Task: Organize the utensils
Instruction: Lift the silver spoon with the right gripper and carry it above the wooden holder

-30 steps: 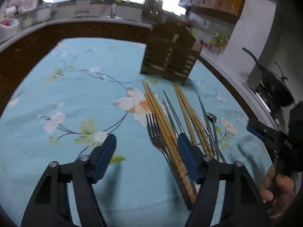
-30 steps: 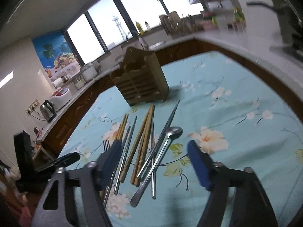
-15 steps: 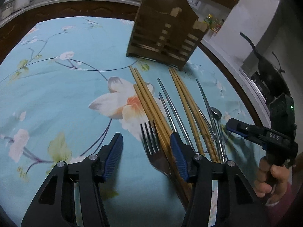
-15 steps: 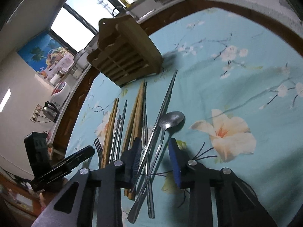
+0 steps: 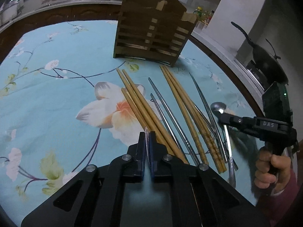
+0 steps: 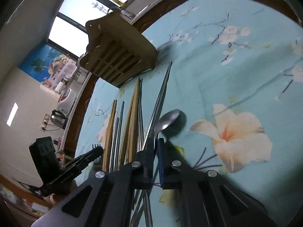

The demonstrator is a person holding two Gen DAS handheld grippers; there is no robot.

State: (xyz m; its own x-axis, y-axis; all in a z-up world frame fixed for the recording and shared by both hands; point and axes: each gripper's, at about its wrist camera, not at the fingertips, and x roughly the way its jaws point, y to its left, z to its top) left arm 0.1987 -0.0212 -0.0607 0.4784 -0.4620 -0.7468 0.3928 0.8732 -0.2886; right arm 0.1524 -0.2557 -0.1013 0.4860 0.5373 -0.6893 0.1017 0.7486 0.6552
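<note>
Utensils lie in a row on the blue flowered tablecloth [image 5: 56, 94] in front of a wooden slatted holder [image 5: 151, 32]: wooden chopsticks [image 5: 140, 104], metal chopsticks [image 5: 166, 109], a fork and a spoon. My left gripper [image 5: 146, 134] is shut on the fork [image 5: 146, 129], which shows edge-on between the pads. Its tines [image 6: 97, 145] show in the right wrist view, beside the left gripper [image 6: 97, 150]. My right gripper [image 6: 156, 141] is shut on the neck of the spoon [image 6: 169, 118], with the bowl just beyond the tips. The left wrist view shows the right gripper [image 5: 221, 118] at the spoon [image 5: 218, 106].
A hand [image 5: 270, 168] holds the right gripper at the table's right edge. A black wok [image 5: 269, 62] sits on the stove past that edge. A kettle [image 6: 57, 120] and a rice cooker [image 6: 66, 96] stand on the counter beyond the left side. The holder [image 6: 117, 56] is upright behind the utensils.
Both grippers came down onto the utensils and went from open to shut, the left on the fork and the right on the spoon.
</note>
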